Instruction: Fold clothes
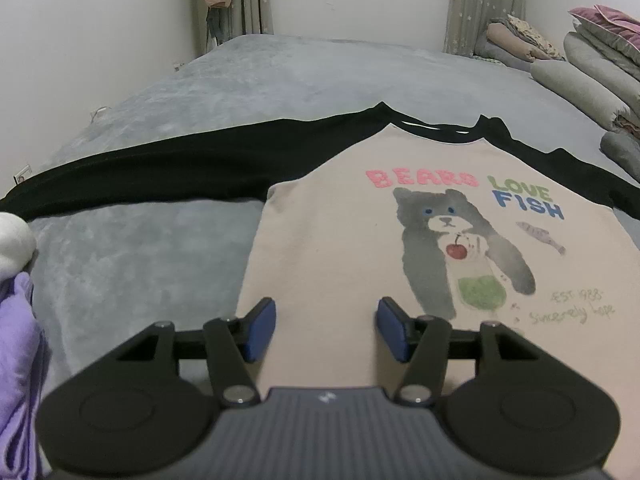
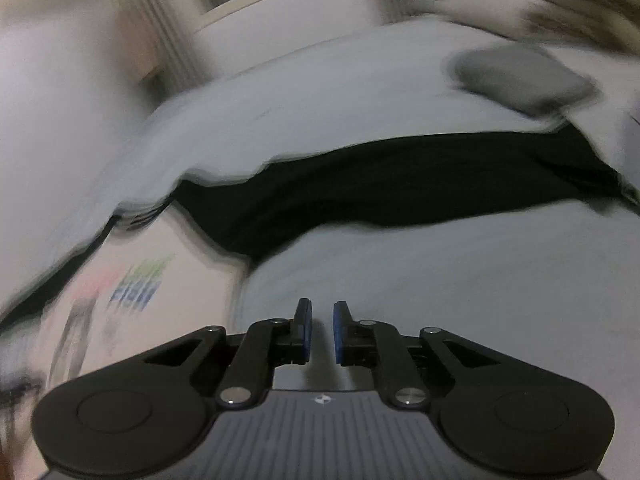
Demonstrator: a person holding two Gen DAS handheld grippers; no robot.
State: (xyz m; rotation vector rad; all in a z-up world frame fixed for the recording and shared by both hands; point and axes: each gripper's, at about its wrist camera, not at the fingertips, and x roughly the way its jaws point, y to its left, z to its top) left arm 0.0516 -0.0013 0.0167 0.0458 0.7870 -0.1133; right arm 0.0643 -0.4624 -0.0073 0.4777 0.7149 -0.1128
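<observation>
A beige shirt [image 1: 340, 248] with black sleeves and a bear print reading "BEARS LOVE FISH" lies flat, front up, on the grey bedspread [image 1: 240, 80]. Its long black sleeve [image 1: 160, 168] stretches out to the left. My left gripper [image 1: 326, 320] is open low over the shirt's bottom part, with beige cloth showing in the gap and the blue pads [image 1: 264, 320] not pressing it. The right wrist view is motion-blurred. There my right gripper [image 2: 321, 320] shows only a narrow gap with nothing in it, over bare bedspread [image 2: 440, 280] just right of the shirt [image 2: 160, 280], below the other black sleeve [image 2: 400, 188].
Stacked pillows and quilts [image 1: 592, 72] line the right side of the bed. A grey folded piece [image 2: 520, 76] lies beyond the right sleeve. Purple cloth [image 1: 16, 340] and something white [image 1: 12, 240] sit at the left edge. Walls, curtains and a window close off the far side.
</observation>
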